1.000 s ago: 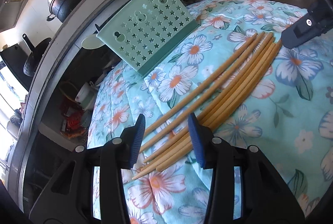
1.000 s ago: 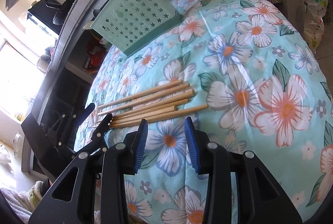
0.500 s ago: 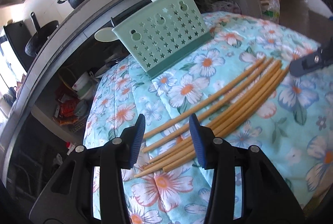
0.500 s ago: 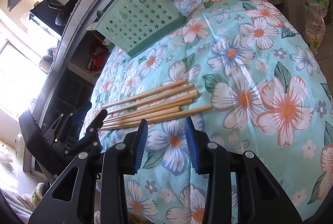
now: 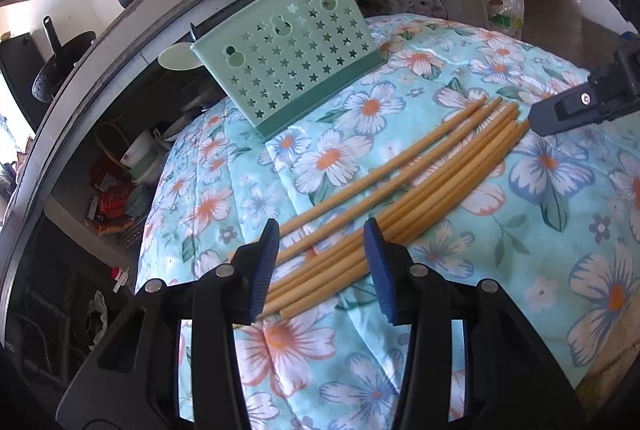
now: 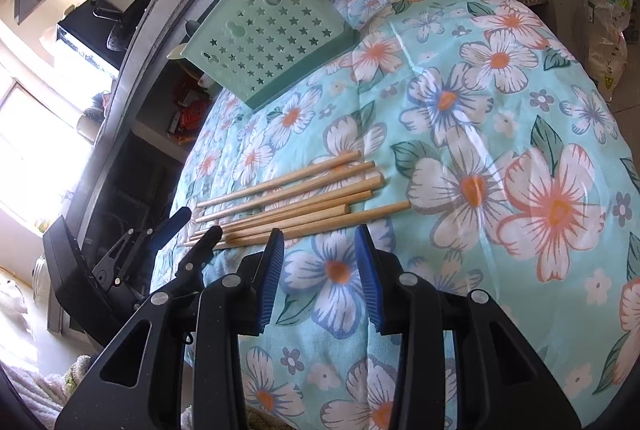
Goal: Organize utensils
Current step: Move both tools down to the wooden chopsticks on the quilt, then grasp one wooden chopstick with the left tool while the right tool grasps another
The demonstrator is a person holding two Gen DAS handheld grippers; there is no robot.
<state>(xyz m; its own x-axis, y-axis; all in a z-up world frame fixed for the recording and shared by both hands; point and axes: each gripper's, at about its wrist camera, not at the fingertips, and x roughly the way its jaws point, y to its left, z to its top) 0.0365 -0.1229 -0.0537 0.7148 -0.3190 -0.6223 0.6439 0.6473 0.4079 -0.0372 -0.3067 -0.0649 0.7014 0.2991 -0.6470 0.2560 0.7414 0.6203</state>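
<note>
While left gripper (image 5: 320,262) straddles near ends of chopsticks (image 5: 400,186), fingers spread, nothing pinched; right gripper (image 6: 318,270) spread, empty beside them. All chopsticks loose on floral cloth (image 5: 560,250); green holder (image 5: 296,58) beyond, none visibly in it. Task hardly begun.

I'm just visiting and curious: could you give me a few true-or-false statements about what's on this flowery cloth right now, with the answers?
1. The chopsticks lie flat on the flowered cloth. True.
2. The green holder has round dots punched in it. False: mostly star-shaped holes.
3. The left gripper has its jaws apart around the chopsticks' thin ends. True.
4. The right gripper is squeezing a chopstick. False: only cloth shows between its jaws.
5. Some chopsticks already stand in the holder. False: all lie on the cloth.
</note>
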